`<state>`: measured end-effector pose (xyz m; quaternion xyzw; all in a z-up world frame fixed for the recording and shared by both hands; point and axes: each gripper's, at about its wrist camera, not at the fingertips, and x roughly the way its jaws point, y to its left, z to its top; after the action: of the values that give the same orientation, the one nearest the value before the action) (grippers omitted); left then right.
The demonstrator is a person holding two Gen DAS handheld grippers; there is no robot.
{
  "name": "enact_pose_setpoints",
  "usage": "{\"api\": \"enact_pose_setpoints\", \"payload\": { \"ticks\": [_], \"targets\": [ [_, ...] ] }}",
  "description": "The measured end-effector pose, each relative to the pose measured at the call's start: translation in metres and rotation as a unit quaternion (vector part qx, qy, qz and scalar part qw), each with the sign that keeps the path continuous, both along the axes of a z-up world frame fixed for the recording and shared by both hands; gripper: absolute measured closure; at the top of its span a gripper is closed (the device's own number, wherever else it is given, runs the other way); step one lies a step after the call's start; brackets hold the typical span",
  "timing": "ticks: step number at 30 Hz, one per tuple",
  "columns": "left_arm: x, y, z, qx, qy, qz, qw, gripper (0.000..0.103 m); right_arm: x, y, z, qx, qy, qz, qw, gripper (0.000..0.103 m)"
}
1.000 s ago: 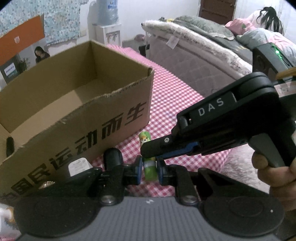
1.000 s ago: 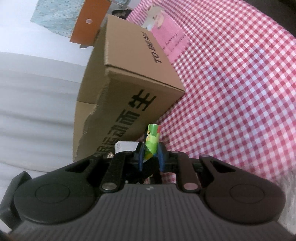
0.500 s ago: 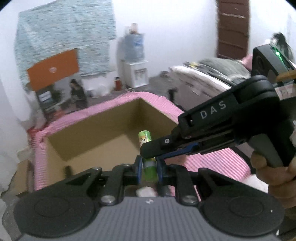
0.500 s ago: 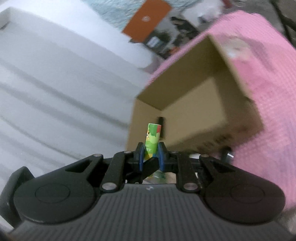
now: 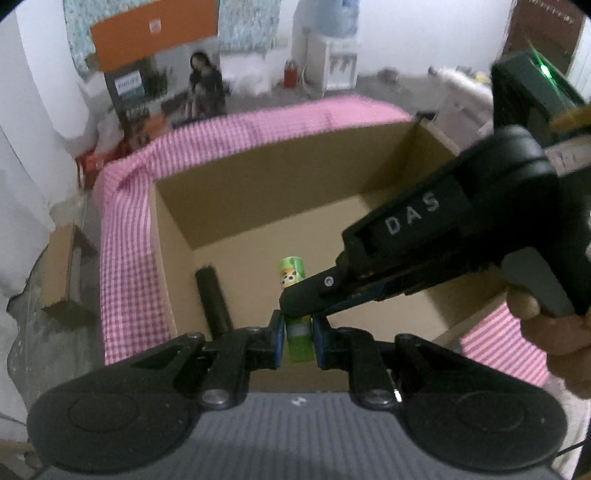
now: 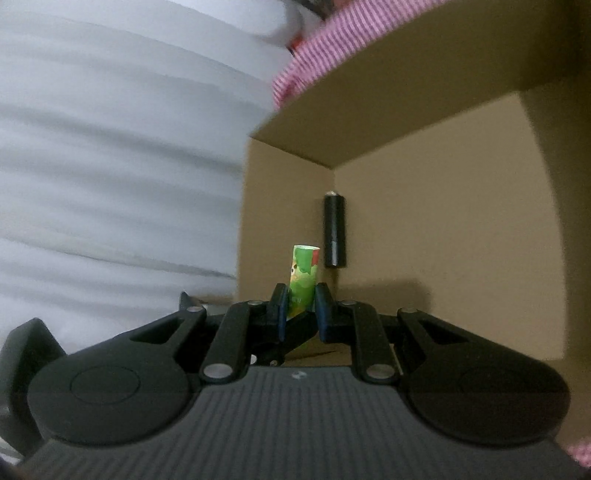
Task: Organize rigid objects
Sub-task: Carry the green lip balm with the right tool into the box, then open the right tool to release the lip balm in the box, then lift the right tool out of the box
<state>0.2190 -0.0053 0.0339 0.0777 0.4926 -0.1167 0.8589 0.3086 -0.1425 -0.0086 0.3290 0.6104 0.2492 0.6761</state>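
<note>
A small green tube with a cartoon print hangs over the inside of an open cardboard box. My left gripper is shut on its lower part. My right gripper reaches in from the right, held by a hand, and is clamped across the tube's middle. In the right wrist view the green tube stands between the pads of the right gripper, with the box's inner corner behind it. A black cylinder lies on the box floor by the left wall; the black cylinder also shows in the right wrist view.
The box rests on a pink checked cloth whose edge drops off at the left and back. Beyond it are an orange board, a water dispenser and floor clutter. A white rippled surface fills the left of the right wrist view.
Both grippers, still clamped on the green tube, have risen from outside the box's printed front wall and moved over its rim to above its open inside.
</note>
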Motion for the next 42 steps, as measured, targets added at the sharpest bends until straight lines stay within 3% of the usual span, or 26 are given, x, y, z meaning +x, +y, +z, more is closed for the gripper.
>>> {"api": "enact_pose_setpoints", "payload": {
  "ticks": [6, 14, 17, 21, 24, 26, 29, 31, 34, 38, 42],
  "targets": [
    [0.012, 0.011, -0.017, 0.026, 0.036, 0.001, 0.999, 0.084, 0.012, 0.018, -0.02, -0.016, 0.036, 0.022, 0.999, 0.089],
    [0.006, 0.017, -0.005, 0.023, 0.016, 0.006, 0.9996, 0.066, 0.044, 0.038, -0.039, -0.017, 0.049, 0.032, 0.998, 0.087],
    [0.003, 0.016, 0.002, 0.025, 0.001, 0.007, 0.9997, 0.064, 0.041, 0.034, -0.032, -0.012, 0.039, 0.027, 0.999, 0.087],
    [-0.008, 0.016, 0.016, 0.023, -0.027, 0.007, 0.9994, 0.053, 0.032, 0.012, -0.016, -0.008, 0.019, 0.023, 1.0, 0.084],
    [-0.023, 0.015, 0.031, 0.01, -0.056, 0.005, 0.9984, 0.042, 0.007, -0.011, 0.018, -0.01, -0.033, 0.011, 0.999, 0.072],
    [-0.035, 0.015, 0.041, 0.0, -0.077, 0.001, 0.997, 0.039, -0.01, -0.026, 0.038, -0.011, -0.064, 0.002, 0.998, 0.069],
    [-0.059, 0.011, 0.058, -0.007, -0.112, -0.004, 0.9936, 0.034, -0.04, -0.049, 0.072, -0.012, -0.113, -0.017, 0.993, 0.056],
    [-0.074, 0.009, 0.066, -0.014, -0.133, -0.008, 0.991, 0.026, -0.065, -0.068, 0.091, -0.014, -0.145, -0.032, 0.989, 0.053],
    [-0.098, 0.002, 0.075, -0.022, -0.158, -0.018, 0.9871, 0.025, -0.102, -0.093, 0.112, -0.016, -0.18, -0.057, 0.982, 0.049],
    [-0.12, -0.011, 0.072, -0.045, -0.151, -0.037, 0.9868, 0.025, -0.149, -0.122, 0.118, -0.033, -0.207, -0.088, 0.974, 0.048],
    [-0.133, -0.026, 0.057, -0.082, -0.112, -0.063, 0.9883, 0.025, -0.187, -0.147, 0.101, -0.048, -0.207, -0.114, 0.971, 0.048]
  ]
}}
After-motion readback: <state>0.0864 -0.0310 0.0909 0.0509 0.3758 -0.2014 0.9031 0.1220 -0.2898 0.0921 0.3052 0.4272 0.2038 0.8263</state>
